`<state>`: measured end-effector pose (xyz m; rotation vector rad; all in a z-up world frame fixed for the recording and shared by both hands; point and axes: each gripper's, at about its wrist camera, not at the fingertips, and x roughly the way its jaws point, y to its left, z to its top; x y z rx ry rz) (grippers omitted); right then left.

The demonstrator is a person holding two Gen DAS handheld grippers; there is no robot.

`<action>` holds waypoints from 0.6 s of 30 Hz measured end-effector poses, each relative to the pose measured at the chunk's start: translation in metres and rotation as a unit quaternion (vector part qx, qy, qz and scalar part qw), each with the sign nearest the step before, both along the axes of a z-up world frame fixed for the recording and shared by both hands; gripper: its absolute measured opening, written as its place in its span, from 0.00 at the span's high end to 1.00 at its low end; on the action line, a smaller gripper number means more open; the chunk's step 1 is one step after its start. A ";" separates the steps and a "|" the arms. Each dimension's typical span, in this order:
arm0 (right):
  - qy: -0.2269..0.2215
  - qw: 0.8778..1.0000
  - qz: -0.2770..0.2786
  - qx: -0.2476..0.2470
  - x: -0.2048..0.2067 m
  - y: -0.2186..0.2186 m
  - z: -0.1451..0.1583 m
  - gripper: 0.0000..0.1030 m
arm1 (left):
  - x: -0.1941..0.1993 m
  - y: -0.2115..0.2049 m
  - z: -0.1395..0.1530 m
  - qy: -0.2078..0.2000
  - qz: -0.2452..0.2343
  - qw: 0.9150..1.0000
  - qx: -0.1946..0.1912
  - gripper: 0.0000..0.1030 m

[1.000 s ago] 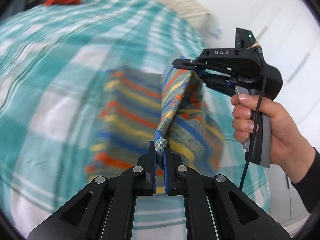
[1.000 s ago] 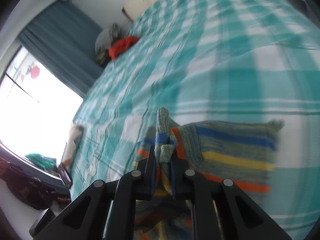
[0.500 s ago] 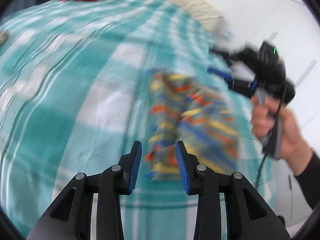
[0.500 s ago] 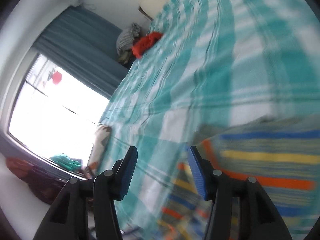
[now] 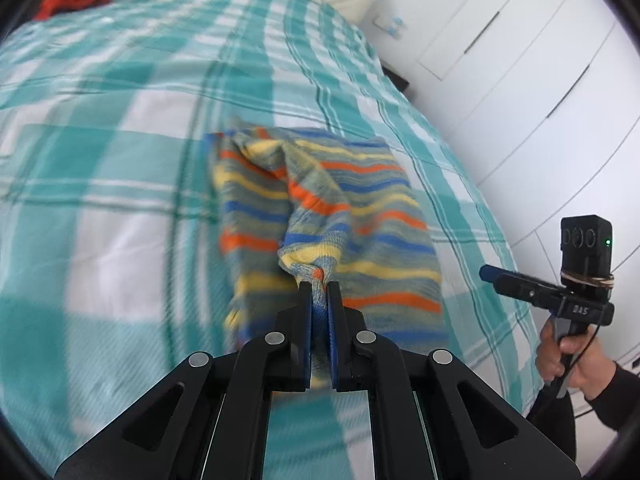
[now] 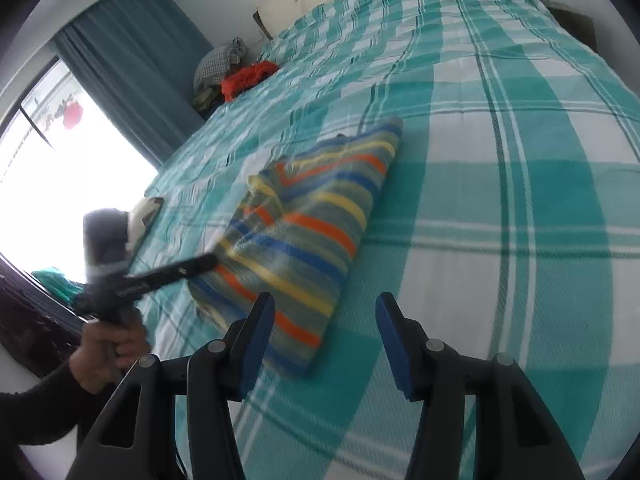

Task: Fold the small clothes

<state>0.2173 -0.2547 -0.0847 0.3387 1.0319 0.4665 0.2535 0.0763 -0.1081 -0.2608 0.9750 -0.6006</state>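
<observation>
Left gripper pinches the striped garment's near edge at frame centre on the bed; right gripper gapes empty; lift evenly, fold squarely.

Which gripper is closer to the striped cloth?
Left. The left gripper is shut on the striped cloth's near edge; the right gripper is open, just off its corner, not touching.

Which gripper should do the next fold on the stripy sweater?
Probably the left gripper: it is shut on the near edge of the stripy sweater, lifting a ridge. The right gripper is open, off the cloth at the bed's side.
</observation>
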 end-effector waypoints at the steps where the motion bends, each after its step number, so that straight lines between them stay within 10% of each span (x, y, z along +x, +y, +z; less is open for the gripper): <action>1: -0.003 1.000 0.004 -0.006 -0.004 0.004 0.001 0.49 | -0.006 0.004 0.000 0.000 0.004 1.000 0.004 0.96; 13: 0.026 0.997 0.066 -0.024 -0.011 0.083 -0.059 0.50 | -0.024 0.005 -0.004 0.001 0.022 0.995 0.093 0.89; 18: -0.002 0.998 0.052 -0.030 -0.025 0.075 -0.029 0.50 | 0.004 0.004 0.039 -0.049 0.018 0.998 0.030 0.52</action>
